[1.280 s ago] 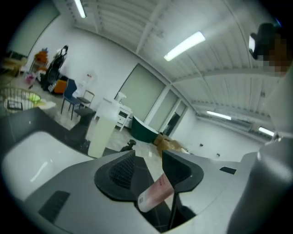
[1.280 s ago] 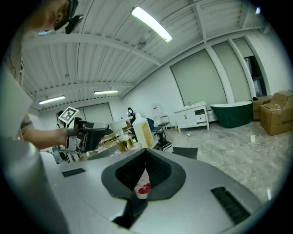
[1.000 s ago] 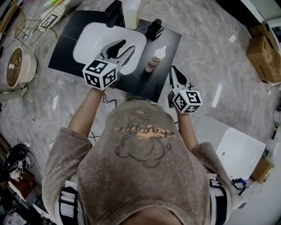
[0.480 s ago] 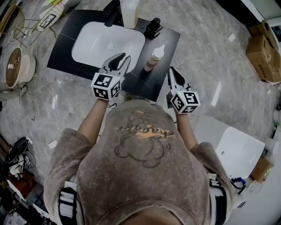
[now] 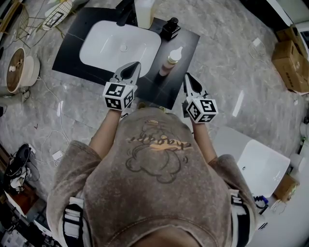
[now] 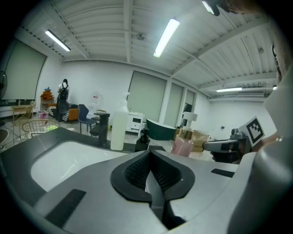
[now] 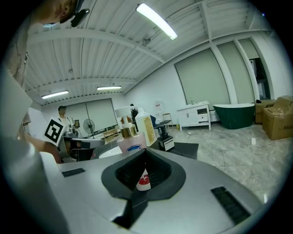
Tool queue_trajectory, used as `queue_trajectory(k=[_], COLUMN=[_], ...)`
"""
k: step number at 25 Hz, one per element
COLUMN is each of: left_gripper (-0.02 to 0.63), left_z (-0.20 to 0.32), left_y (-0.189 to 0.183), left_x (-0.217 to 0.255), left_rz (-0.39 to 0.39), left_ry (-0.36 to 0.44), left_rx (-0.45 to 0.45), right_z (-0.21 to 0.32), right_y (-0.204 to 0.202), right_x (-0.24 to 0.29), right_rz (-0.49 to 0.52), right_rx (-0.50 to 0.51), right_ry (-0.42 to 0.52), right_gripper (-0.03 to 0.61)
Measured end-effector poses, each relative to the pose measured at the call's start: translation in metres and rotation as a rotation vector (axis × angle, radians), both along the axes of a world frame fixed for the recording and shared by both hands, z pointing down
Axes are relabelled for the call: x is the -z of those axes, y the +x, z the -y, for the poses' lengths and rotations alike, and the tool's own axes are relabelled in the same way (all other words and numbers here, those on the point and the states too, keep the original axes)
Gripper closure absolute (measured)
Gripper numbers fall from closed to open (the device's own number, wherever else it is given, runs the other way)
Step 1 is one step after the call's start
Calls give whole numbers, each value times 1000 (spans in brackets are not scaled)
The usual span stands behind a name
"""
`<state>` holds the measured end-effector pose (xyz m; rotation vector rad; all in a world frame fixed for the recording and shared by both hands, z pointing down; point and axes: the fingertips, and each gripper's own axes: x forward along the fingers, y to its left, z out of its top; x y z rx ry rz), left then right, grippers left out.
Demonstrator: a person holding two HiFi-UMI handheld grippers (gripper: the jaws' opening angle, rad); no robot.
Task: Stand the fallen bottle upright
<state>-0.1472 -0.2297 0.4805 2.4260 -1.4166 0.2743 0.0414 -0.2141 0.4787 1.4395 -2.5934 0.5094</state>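
While both grippers hover at the near edge of the black counter (image 5: 186, 41), the pink bottle (image 5: 169, 62) is up on its base: pale pink body, gold collar, white pump head on top, and a label with a blue oval showing in the right gripper view. It stands on the counter just right of the white sink (image 5: 101, 43), beyond the two grippers and roughly between them, touching neither.

Over to the left gripper (image 5: 136, 64): its jaws have just been closing and now they're pressed together, ribbed pads meeting, with nothing caught between them. It points out over the sink's near right corner.

The right gripper (image 5: 188, 76) has its jaws together too, aimed toward the pink bottle without reaching it. A small sliver of white and red shows through the slit behind the pads in its own view. Whether that's part of the bottle's label beyond, I can't tell.

Now the count. Three bottles on the counter, all upright: the pink one, a tall cream bottle (image 5: 144, 13) at the back edge, and a small black bottle (image 5: 170, 28) to its right. One sink, one black faucet (image 5: 124, 10) behind it. Two grippers, each carrying one marker cube, left (image 5: 119, 95) and right (image 5: 202, 109).
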Motion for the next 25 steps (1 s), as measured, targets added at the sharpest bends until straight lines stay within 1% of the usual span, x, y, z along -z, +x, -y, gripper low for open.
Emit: queue_trajectory(k=[4,10,19,25], left_gripper=[595,595,594,594], left_z=[-2,-6,-7,-6], left_y=[0,1,2,3], left_x=[2,4,2,-4], left_rz=[-31,-19,-26,-31], left_ry=[-12,-9,-29,-43], left_rx=[12,16,15,19], right_z=[-2,-4,-1,0], right_y=[1,3,1,2], right_x=[2,2,3,0], right_rz=[-6,-5,-7,-3], right_rx=[9,19,25,12], right_ry=[11,12,13,11], right_gripper=[580,580,580,580])
